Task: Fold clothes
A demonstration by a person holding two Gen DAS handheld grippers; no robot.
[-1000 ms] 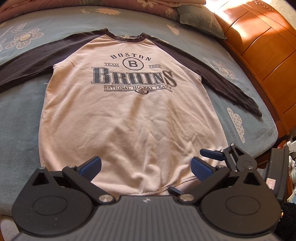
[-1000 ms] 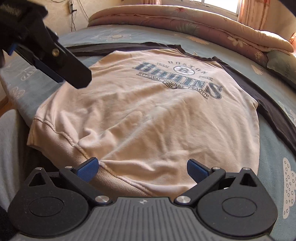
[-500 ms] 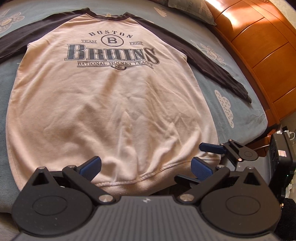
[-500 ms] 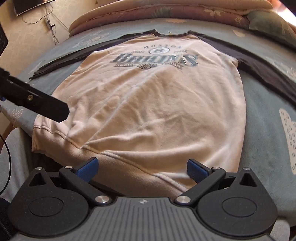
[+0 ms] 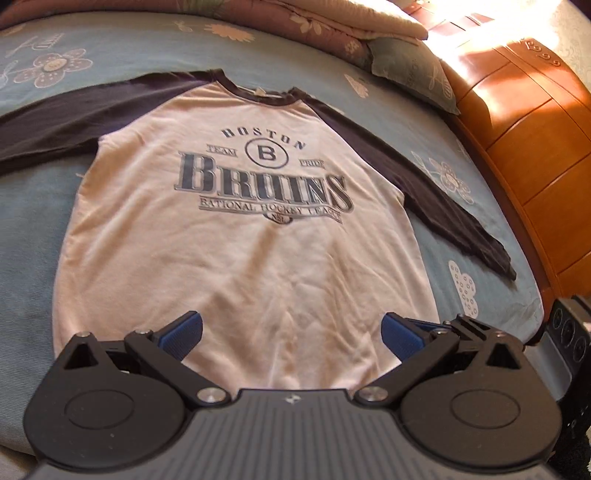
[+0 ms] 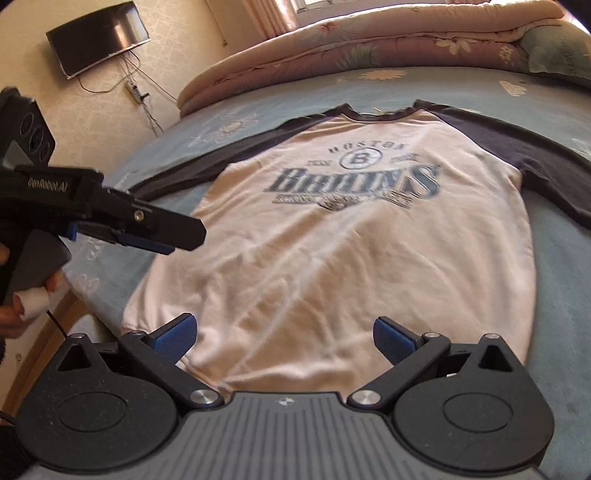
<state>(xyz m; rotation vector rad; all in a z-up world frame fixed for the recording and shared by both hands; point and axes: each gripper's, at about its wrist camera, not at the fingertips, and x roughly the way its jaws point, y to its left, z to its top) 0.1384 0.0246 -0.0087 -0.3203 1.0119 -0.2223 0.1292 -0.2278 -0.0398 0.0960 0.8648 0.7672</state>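
Note:
A cream sweatshirt point(image 5: 240, 258) with dark sleeves and a "Boston Bruins" print lies face up and spread flat on the bed, also seen from the other side point(image 6: 351, 258). One sleeve point(image 5: 443, 206) stretches right and the other sleeve point(image 5: 55, 118) left. My left gripper point(image 5: 291, 332) hovers open above the hem with nothing between its blue pads. My right gripper point(image 6: 284, 332) is open over the hem as well, nearer the right corner. In the right wrist view the left gripper point(image 6: 173, 240) shows side-on at the left, above the bed's edge.
The blue floral sheet point(image 5: 37, 221) surrounds the shirt. A rolled quilt point(image 5: 295, 33) and a pillow point(image 5: 410, 70) lie along the far side. Wooden furniture point(image 5: 535, 147) borders the bed on the right. A hand point(image 6: 22, 295) holds the left gripper; a TV point(image 6: 98, 37) hangs on the wall.
Both cameras have swung back up and away from the hem, so more of the bed and quilt shows. The hem now lies flatter. Both grippers stay open.

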